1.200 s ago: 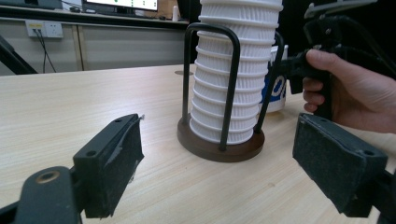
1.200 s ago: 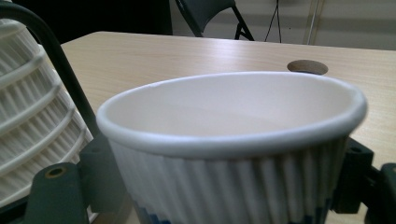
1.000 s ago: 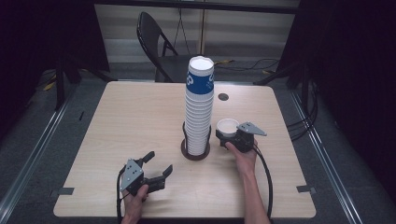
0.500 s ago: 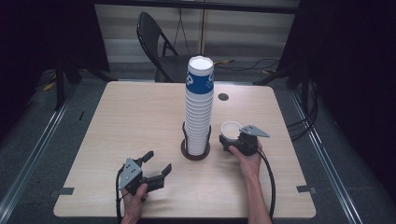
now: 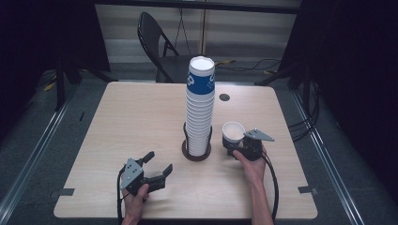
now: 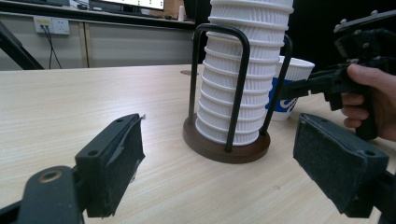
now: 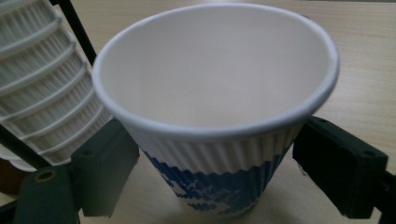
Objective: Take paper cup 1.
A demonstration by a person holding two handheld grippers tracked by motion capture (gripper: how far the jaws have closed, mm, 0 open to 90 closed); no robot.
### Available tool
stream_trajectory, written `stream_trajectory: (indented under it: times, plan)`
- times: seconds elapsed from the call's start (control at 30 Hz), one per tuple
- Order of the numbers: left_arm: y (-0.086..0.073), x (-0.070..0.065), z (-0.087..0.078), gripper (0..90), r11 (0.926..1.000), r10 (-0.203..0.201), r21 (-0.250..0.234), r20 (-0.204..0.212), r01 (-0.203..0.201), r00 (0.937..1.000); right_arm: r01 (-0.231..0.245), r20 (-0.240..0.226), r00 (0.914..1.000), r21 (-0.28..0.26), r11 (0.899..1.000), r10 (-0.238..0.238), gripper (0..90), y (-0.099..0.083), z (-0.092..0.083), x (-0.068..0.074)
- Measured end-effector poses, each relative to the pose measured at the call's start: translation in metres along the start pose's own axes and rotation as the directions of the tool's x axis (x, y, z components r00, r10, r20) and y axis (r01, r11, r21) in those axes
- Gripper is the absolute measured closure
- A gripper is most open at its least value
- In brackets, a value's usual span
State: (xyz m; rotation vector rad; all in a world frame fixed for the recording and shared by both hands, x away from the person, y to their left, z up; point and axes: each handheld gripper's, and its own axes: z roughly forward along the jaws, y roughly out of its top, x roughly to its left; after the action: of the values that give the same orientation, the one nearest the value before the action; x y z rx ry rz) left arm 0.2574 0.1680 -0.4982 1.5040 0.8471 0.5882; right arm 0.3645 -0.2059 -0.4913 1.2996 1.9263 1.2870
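Rightward and nearer slid the right gripper (image 5: 234,149), grasping the upright white-and-blue ribbed paper cup (image 5: 233,132) just beside the tall cup stack (image 5: 200,108); left gripper (image 5: 157,165) lay released on the tabletop (image 5: 131,117).

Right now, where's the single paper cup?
In the high view the paper cup stands on the table, right of the cup stack, between the right gripper's jaws.
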Motion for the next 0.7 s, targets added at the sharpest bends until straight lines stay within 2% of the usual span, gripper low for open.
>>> stream_trajectory:
  times: [0.07,0.37,0.43,0.47,0.63,0.7]
  plan:
    - [0.0,-0.001,0.0,16.0,0.9999,0.014,0.005,-0.001,-0.014,0.9999,0.007,0.022,0.9997,-0.002,1.0,-0.007,14.6,0.0,-0.004,0.003]
    - [0.001,-0.003,0.002,16.0,0.9992,0.034,0.023,-0.008,-0.033,0.9994,-0.02,0.044,0.9988,0.0,1.0,0.02,14.5,-0.007,-0.014,0.003]
    - [0.001,-0.004,0.003,16.0,0.9991,0.032,0.028,-0.009,-0.032,0.9994,-0.029,0.042,0.9987,-0.013,1.0,0.029,14.5,-0.006,-0.018,0.004]
    - [0.001,-0.003,0.003,16.1,0.9982,0.051,0.032,-0.009,-0.05,0.9987,-0.024,0.044,0.9987,-0.02,1.0,0.025,14.5,-0.006,-0.02,0.005]
    - [0.001,-0.006,0.004,16.3,0.9971,0.066,0.04,-0.016,-0.065,0.9977,-0.03,0.059,0.9977,-0.074,0.997,0.034,15.7,-0.006,-0.034,0.009]
    - [0.001,-0.006,0.004,16.4,0.9974,0.061,0.041,-0.015,-0.06,0.998,-0.04,0.053,0.9976,-0.089,0.995,0.045,15.6,-0.005,-0.04,0.009]
